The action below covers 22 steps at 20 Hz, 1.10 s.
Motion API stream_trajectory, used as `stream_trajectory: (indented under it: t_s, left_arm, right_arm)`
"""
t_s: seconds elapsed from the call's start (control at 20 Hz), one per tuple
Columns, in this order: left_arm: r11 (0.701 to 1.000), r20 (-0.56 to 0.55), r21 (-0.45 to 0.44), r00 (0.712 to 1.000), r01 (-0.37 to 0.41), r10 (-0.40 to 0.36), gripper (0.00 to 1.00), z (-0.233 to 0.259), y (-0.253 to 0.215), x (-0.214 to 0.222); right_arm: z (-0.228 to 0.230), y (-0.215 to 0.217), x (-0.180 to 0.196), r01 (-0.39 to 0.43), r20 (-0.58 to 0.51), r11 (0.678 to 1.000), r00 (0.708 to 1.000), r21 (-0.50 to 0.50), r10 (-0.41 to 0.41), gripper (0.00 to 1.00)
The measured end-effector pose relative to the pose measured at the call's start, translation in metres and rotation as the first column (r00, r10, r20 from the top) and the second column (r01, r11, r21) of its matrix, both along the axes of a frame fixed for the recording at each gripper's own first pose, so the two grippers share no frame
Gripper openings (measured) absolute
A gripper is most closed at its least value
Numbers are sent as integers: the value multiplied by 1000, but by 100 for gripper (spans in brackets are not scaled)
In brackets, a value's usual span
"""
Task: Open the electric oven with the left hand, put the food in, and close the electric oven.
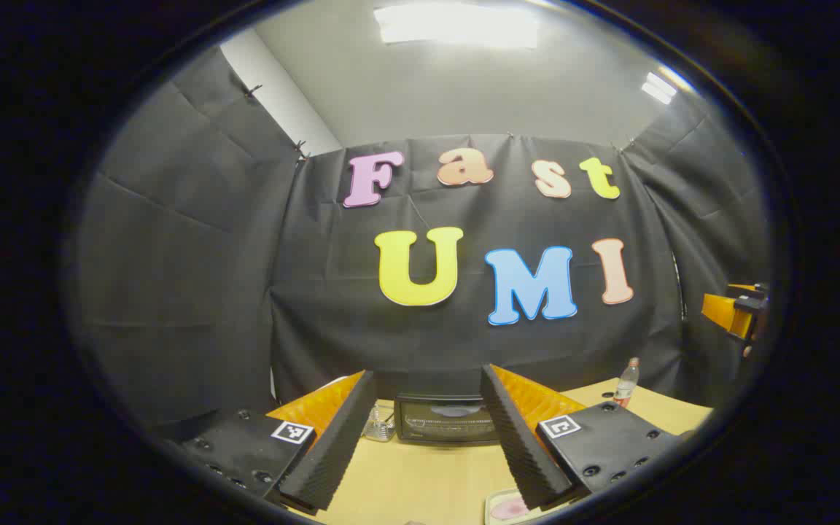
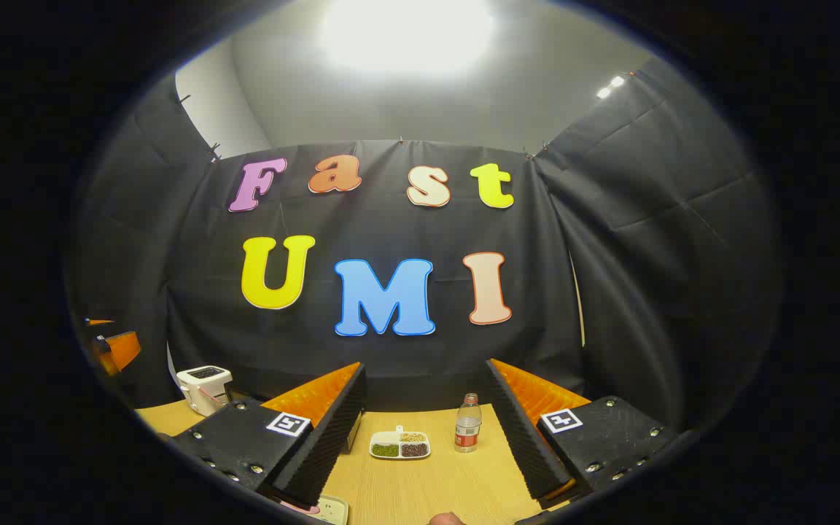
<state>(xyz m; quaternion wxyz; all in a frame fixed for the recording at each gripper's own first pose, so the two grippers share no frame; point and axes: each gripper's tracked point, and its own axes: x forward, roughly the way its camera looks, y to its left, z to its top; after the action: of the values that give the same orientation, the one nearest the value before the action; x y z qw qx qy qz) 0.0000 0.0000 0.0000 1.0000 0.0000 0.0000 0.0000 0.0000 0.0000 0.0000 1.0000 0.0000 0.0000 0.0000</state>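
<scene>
Table (image 1: 427, 477): light wooden top, running across the bottom of both gripper views.
Electric oven (image 1: 449, 418): dark, door closed, standing at the back of the table against the black cloth wall; in the left gripper view it sits framed between that gripper's two fingers, well ahead of them.
Left gripper (image 1: 429, 437): fingers spread wide, nothing between them, held above the table and facing the oven.
Right gripper (image 2: 427, 437): fingers spread wide, nothing gripped, pointing at the rear of the table.
Toaster (image 2: 203, 389): white, at the table's far left in the right gripper view.
Divided dish (image 2: 399, 445): white, with green, tan and dark fillings in separate compartments, just left of the bottle.
Bottle (image 2: 467, 424): clear plastic, upright, red label.
Plate (image 1: 505, 506): pale, something pink on it, under the left gripper's right finger.
</scene>
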Motion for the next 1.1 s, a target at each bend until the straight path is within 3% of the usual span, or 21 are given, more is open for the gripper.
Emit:
stream_trajectory:
  t_s: [0.6,0.9,1.1]
  left_arm:
    - [1000,6,16,1000,18,-18,98,2,-29,-2]
    - [998,15,40,999,-45,45,100,1,-34,2]
    - [998,5,49,999,-42,41,100,-2,-37,25]
  right_arm:
    - [-5,-17,-6,-16,12,1000,1000,6,16,99]
    - [-26,-7,0,-123,2,992,992,-11,123,99]
    - [-33,0,5,-159,-14,987,987,6,159,99]
